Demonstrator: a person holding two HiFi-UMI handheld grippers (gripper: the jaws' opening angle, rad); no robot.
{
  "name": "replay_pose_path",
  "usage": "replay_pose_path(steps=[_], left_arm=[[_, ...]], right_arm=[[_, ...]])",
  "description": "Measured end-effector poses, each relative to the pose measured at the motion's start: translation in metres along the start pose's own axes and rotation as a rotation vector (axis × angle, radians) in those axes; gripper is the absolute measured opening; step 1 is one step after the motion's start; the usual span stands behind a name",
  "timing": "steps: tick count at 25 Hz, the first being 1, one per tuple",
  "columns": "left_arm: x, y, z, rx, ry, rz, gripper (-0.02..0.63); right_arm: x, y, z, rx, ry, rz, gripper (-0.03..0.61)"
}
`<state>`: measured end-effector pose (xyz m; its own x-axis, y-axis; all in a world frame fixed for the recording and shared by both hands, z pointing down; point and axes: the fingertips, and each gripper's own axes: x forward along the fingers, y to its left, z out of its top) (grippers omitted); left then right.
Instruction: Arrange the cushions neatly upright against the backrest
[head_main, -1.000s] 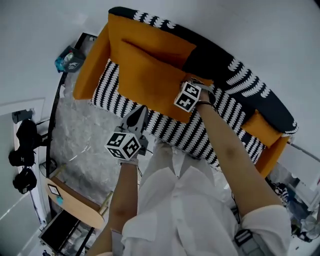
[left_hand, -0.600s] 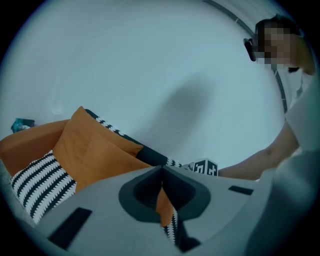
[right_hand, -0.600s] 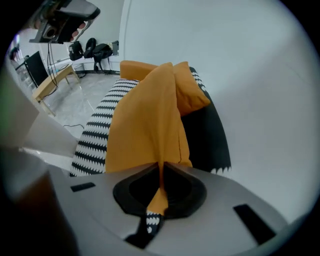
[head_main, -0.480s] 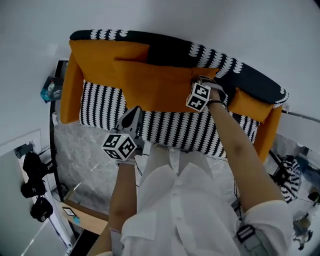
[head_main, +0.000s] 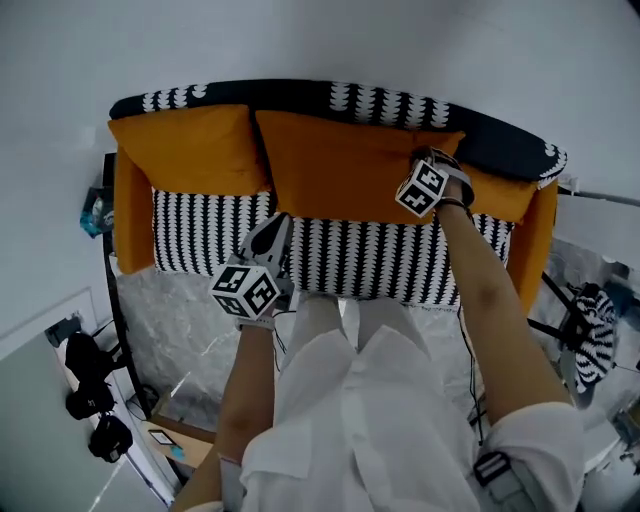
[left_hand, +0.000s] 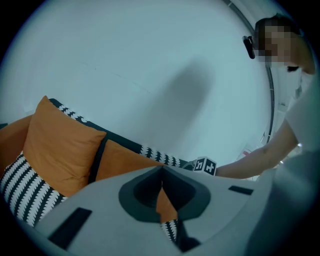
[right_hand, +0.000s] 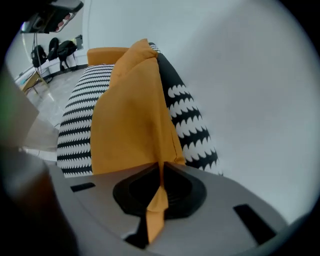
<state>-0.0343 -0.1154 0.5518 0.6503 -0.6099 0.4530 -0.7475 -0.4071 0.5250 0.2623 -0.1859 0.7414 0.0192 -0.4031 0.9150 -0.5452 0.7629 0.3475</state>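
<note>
The sofa (head_main: 330, 262) has a black-and-white patterned seat and backrest (head_main: 330, 97) and orange armrests. Two orange cushions stand on the seat against the backrest: the left cushion (head_main: 185, 148) sits at the left end beside the armrest, and the large cushion (head_main: 340, 165) fills the middle, its left edge just beside the first.

The right arm (head_main: 490, 300) is stretched well forward across the seat, forearm bare; its wrist bends so the right gripper (head_main: 432, 165) points steeply down at the top right corner of the large cushion. In the right gripper view the jaws are pressed together on a fold of that cushion's orange fabric, which runs between them and out below; the cushion leans against the patterned backrest beyond.

The left arm (head_main: 245, 400) is bent and kept close to the body, over the white shirt (head_main: 370, 420). The left gripper (head_main: 282, 220) points forward and slightly down above the front edge of the seat, well apart from both cushions; its jaws are closed tight with nothing held, and the orange seen through the slot below the tips is the large cushion further off.

An orange patch (head_main: 497, 197) lies at the right end by the armrest; it may be a third cushion, but the arm covers too much of it to be sure.
</note>
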Motion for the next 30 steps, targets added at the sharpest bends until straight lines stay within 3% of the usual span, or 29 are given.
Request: replay_pose_path(steps=[3,7,9,13,19,26,30], left_arm=[[0.017,-0.013,-0.002,0.019,0.027,-0.027,0.015],[0.037,-0.023,0.001,0.057,0.048,-0.058,0.015],[0.049,-0.022,0.004,0.123,0.072,-0.064,0.017],[0.086,-0.004,0.013,0.331,0.167,-0.081,0.018],[0.163,0.007,0.004,0.483,0.331,-0.154,0.061],[0.227,0.032,-0.027,0.813,0.579,-0.173,0.273],[0.248,0.064,-0.036,1.179,0.735,-0.08,0.328]], right_arm=[[0.002,0.005,-0.029,0.067,0.008,0.024,0.02],[-0.002,0.001,-0.018,0.042,-0.061,0.009,0.017],[-0.002,-0.001,-0.013,0.041,-0.069,-0.001,0.017],[0.0,-0.002,-0.013,0.044,-0.065,0.004,0.017],[0.004,-0.004,-0.02,0.064,-0.06,0.026,0.017],[0.006,-0.002,-0.019,0.044,-0.061,0.06,0.017],[0.008,-0.003,-0.019,0.051,-0.059,0.074,0.017]])
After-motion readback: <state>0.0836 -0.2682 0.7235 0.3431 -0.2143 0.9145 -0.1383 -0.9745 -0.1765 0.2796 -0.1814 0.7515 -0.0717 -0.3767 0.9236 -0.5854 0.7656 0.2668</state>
